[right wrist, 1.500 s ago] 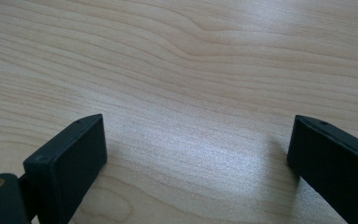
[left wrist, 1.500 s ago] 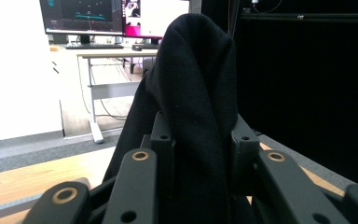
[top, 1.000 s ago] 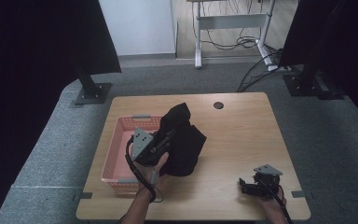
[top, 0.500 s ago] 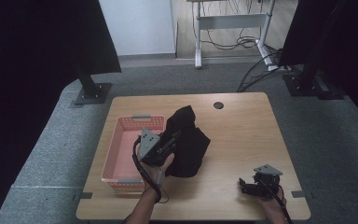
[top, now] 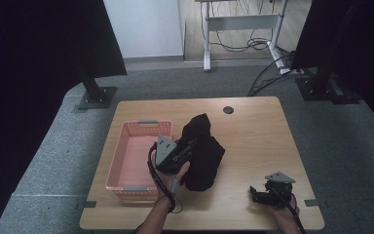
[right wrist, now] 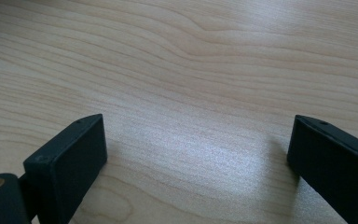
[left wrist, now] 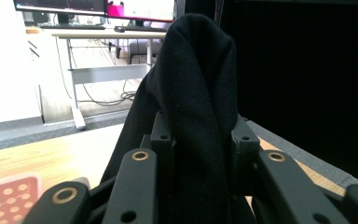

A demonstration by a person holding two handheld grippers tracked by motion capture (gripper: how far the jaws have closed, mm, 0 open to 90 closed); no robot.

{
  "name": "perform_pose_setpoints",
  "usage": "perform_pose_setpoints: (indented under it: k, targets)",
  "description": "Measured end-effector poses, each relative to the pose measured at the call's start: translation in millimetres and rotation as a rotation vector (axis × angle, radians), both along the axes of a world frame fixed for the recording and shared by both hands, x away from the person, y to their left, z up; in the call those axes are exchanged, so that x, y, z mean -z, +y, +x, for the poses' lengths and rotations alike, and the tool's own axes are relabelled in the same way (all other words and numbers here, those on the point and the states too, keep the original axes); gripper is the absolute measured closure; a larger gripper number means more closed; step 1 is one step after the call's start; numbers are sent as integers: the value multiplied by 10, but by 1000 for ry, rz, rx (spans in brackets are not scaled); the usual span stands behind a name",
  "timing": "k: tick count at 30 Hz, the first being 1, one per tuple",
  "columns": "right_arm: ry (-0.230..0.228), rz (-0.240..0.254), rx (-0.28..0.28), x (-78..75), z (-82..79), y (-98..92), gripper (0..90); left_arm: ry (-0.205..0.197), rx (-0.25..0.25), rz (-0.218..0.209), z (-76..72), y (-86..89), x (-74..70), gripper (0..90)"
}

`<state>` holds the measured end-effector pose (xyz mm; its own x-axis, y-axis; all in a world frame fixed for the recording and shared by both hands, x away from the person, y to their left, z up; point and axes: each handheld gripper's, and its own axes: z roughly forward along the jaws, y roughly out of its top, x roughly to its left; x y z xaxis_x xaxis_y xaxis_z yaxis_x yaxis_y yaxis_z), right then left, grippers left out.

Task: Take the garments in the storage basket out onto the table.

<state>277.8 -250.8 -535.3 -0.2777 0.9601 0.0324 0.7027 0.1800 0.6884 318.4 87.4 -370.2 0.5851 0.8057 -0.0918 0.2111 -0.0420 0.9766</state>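
Black cloth (top: 202, 153) pinched in left gripper (top: 187, 150), bunched upright mid-table just right of pink basket (top: 119, 163), right gripper (top: 257, 195) jaws spread, empty, low over wooden table (top: 253, 131) near front-right corner

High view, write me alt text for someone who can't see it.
The left claw grips a black cloth beside a pink basket on a wooden table. The right claw rests open near the table's front edge.
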Motion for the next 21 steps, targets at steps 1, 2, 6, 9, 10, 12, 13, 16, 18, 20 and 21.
perform_pose_setpoints:
  k: [1,2,6,9,10,12,13,16,18,20,21]
  targets:
    - [0,0,0,0,0,0,41,1,3,3,1,-11,4,690]
    - [0,0,0,0,0,0,41,4,8,2,2,-28,12,690]
    - [-1,0,-1,0,0,-1,41,17,18,7,6,-75,57,690]
    - [-1,0,-2,1,0,-2,41,24,21,11,8,-97,83,690]
    - [0,0,-2,0,0,-1,41,26,21,10,10,-102,90,690]
    - [0,0,-2,0,0,-1,41,28,22,7,12,-109,98,690]
    - [0,0,-2,0,0,-1,41,29,23,10,13,-115,101,690]
    - [-1,0,-2,0,0,-1,41,31,25,12,15,-129,106,690]
    - [0,0,-2,0,0,-1,41,31,27,10,12,-138,107,690]
    - [-1,0,-2,1,1,-2,41,28,40,17,12,-156,110,690]
    - [-1,0,-2,1,1,-2,41,29,43,17,14,-167,113,690]
